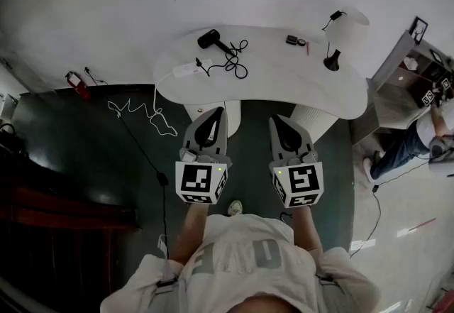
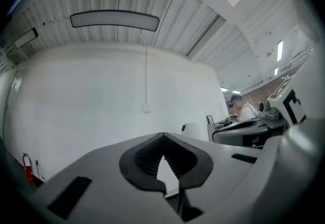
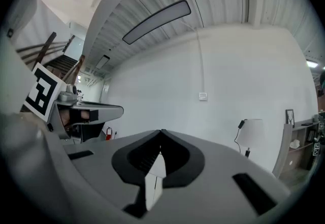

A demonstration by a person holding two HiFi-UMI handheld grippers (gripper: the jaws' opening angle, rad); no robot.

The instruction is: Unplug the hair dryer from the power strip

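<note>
Head view, we held the left gripper (image 1: 215,114) and right gripper (image 1: 278,121) side by side, short of the white surface (image 1: 298,84), fingers (image 2: 101,177) of both closed together, empty, hair dryer (image 1: 209,39) lay at the surface's far-left end, power strip (image 1: 186,70) near it.

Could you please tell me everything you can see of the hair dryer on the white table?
The hair dryer is black, looks like plastic, and lies on the far left part of the white table. Only the table touches it. Its handle angles toward the right. Its black cord lies in loose tangled loops beside it and runs to the white power strip, where a dark plug seems seated. Finer detail is too small to tell.
</note>
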